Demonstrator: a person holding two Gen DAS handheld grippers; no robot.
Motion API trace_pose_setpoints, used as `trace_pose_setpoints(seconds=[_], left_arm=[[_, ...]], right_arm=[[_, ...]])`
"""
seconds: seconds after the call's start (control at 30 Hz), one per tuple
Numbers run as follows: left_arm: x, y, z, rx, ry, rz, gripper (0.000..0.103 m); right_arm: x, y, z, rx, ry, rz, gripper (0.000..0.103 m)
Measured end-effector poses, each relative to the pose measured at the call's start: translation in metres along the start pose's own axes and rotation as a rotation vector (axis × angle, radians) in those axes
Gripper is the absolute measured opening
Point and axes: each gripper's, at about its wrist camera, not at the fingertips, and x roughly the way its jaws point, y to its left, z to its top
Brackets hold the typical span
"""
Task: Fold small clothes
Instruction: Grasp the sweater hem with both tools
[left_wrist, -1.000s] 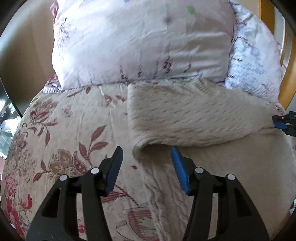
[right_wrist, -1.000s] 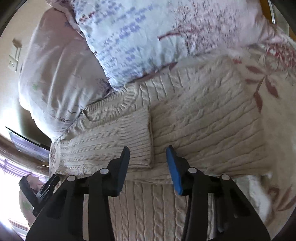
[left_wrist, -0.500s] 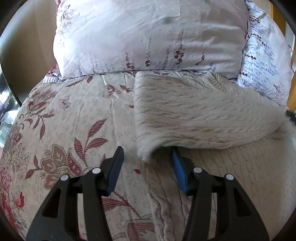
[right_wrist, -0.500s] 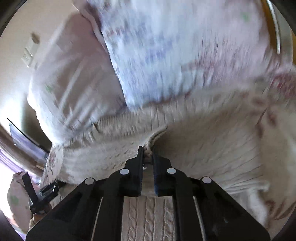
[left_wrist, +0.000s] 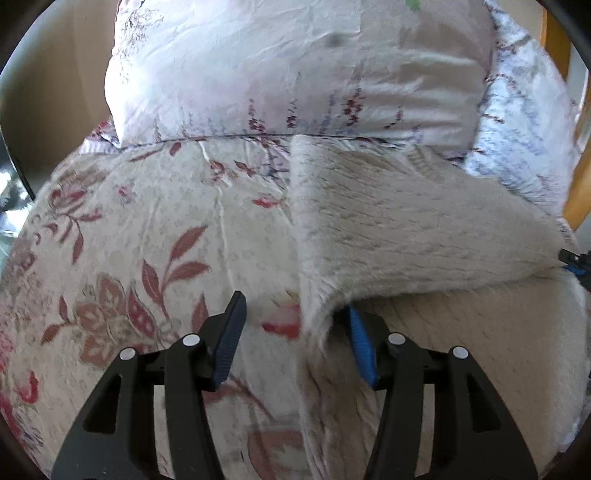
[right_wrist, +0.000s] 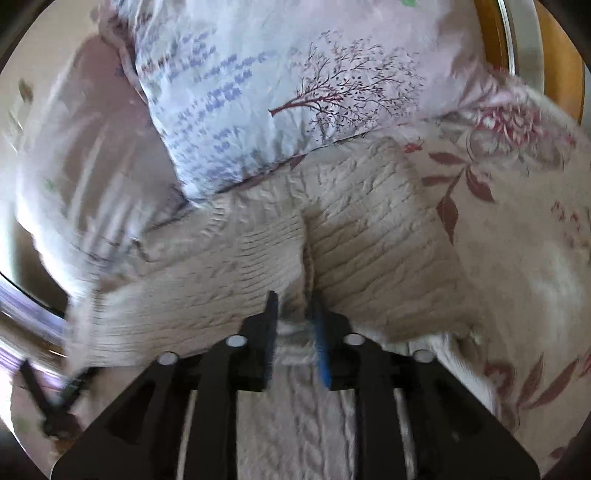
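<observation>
Currently a cream cable-knit sweater (left_wrist: 406, 229) is spread on the floral bedspread (left_wrist: 147, 229), its far edge tucked against the two pillows (left_wrist: 295, 66) at the head of the bed. One sleeve (right_wrist: 229, 266) is laid across the chest, so that its cuff edge runs down the middle of the garment; this is judged to be a sleeve fold part done.

The right claw (right_wrist: 293, 332) is set at that cuff edge. Its jaws have just been opening from a tight pinch and now stand only narrowly apart, with a tuft of knit between them. Whether the pads still press on the wool cannot be told through the blur.

The left claw (left_wrist: 295, 332) is held with its jaws about half apart, straddling the near left corner of the folded layer. The right pad (left_wrist: 360, 347) is tucked beneath the raised flap, while the left pad (left_wrist: 229, 339) stands over bare bedspread, touching nothing. The claw is judged to be so placed that the corner can be pinched and the fold steadied or carried on. The grip would have to take the soft knit without dragging the layer underneath.
</observation>
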Motion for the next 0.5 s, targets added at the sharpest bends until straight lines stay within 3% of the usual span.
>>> trace_pose_setpoints(seconds=[0.13,0.17,0.5], left_arm=[[-0.021,0.006,-0.016,-0.022,-0.011,-0.133,0.055],[-0.027,0.007,-0.021,-0.027,-0.015,-0.172,0.055],[-0.055,0.017,-0.072,-0.118,0.03,-0.343,0.056]], right_arm=[[-0.037,-0.01,-0.006,-0.014,-0.04,0.074,0.054],[-0.046,-0.015,-0.008,-0.02,-0.046,0.089,0.056],[-0.098,-0.091,-0.065,0.069,0.015,0.159,0.056]])
